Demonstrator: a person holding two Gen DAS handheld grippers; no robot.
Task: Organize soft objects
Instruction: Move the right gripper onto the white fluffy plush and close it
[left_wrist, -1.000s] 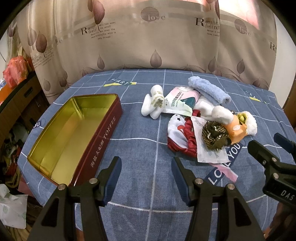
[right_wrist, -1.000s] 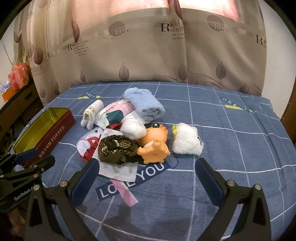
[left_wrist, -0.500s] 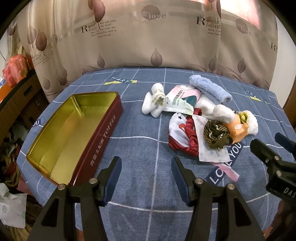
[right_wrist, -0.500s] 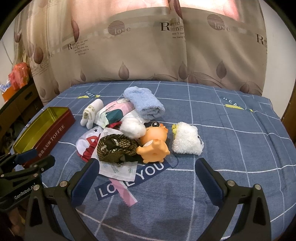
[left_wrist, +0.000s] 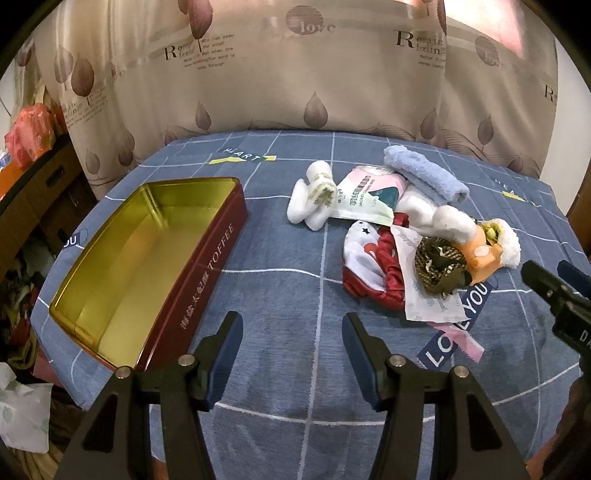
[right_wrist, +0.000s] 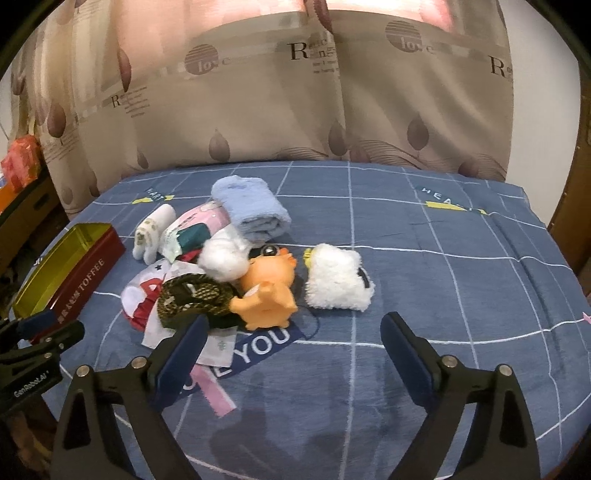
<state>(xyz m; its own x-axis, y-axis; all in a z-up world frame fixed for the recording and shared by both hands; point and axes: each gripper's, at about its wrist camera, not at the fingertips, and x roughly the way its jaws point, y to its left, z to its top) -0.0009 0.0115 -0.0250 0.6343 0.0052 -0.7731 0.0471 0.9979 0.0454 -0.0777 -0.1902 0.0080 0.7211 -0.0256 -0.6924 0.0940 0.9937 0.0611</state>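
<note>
A pile of soft things lies on the blue checked cloth: a rolled blue towel (right_wrist: 251, 210), white socks (left_wrist: 314, 195), a pink-and-white pouch (left_wrist: 365, 195), a red-and-white cloth (left_wrist: 369, 266), a dark mesh bundle (right_wrist: 192, 299), an orange plush toy (right_wrist: 269, 288) and a white fluffy piece (right_wrist: 336, 282). An open red toffee tin (left_wrist: 147, 258) with a gold inside sits to the left. My left gripper (left_wrist: 291, 328) is open over bare cloth near the tin. My right gripper (right_wrist: 295, 332) hovers in front of the plush toy, its jaws closing with nothing between them.
A beige curtain (right_wrist: 295, 92) with leaf prints hangs behind the table. Cluttered shelves and an orange bag (left_wrist: 29, 133) stand at the left. The right half of the cloth (right_wrist: 461, 277) holds nothing. The table's edge runs close along the left of the tin.
The right gripper's fingers have come closer together and the view has edged nearer the plush toy. The left gripper has stayed put and kept its width.
</note>
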